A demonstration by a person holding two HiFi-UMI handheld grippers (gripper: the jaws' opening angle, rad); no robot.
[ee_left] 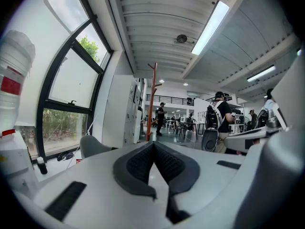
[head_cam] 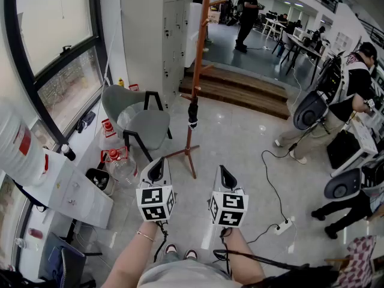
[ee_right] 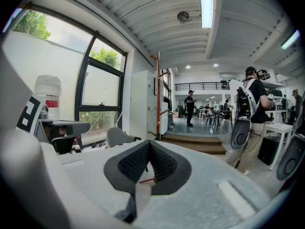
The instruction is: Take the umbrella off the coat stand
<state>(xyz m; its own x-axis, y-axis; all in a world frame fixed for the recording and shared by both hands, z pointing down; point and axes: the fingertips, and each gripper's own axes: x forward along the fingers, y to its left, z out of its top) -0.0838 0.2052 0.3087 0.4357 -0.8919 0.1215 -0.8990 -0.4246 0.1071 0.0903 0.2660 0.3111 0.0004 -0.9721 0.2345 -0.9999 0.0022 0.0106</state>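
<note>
On the floor ahead, in the head view, the orange coat stand (head_cam: pixel 198 71) carries a folded black umbrella (head_cam: pixel 193 113) hanging against its pole, well apart from the left tongs (head_cam: pixel 157 169) and the right tongs (head_cam: pixel 227 176), which are side by side. In the left gripper view, the left tongs are clenched on nothing. In the right gripper view, the right tongs are clenched too — empty, with the stand far beyond their tips.
</note>
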